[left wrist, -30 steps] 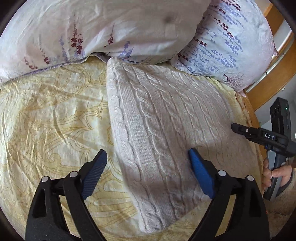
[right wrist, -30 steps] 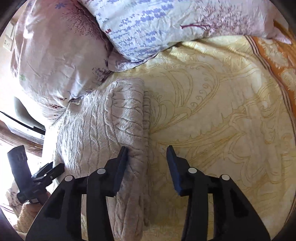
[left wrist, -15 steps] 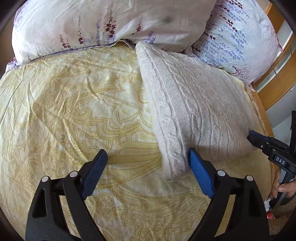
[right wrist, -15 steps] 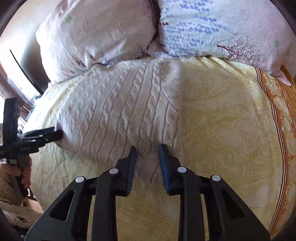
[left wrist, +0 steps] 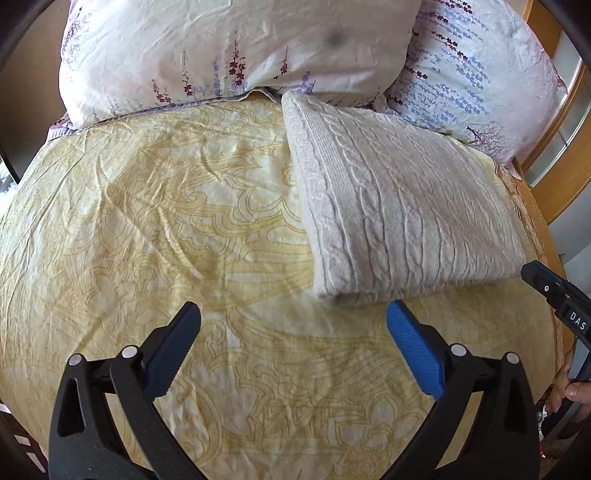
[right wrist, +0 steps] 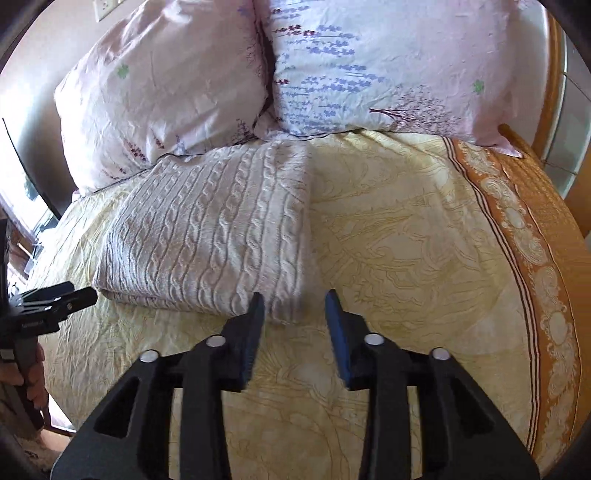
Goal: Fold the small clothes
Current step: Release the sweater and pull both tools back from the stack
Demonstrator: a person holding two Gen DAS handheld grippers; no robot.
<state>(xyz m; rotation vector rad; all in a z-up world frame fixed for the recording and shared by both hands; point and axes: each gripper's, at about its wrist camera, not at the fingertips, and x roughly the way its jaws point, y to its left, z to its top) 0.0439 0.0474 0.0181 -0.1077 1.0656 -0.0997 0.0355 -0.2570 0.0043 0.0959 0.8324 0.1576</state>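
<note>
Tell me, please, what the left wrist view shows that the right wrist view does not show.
Only the left wrist view shows the left gripper up close, jaws wide open, and a dark spot on a pillow. Only the right wrist view shows the right gripper up close, jaws apart just before the sweater's near edge, the bedspread's orange border and a wall socket. Both show the folded cable-knit sweater on the yellow bedspread, against two floral pillows.
</note>
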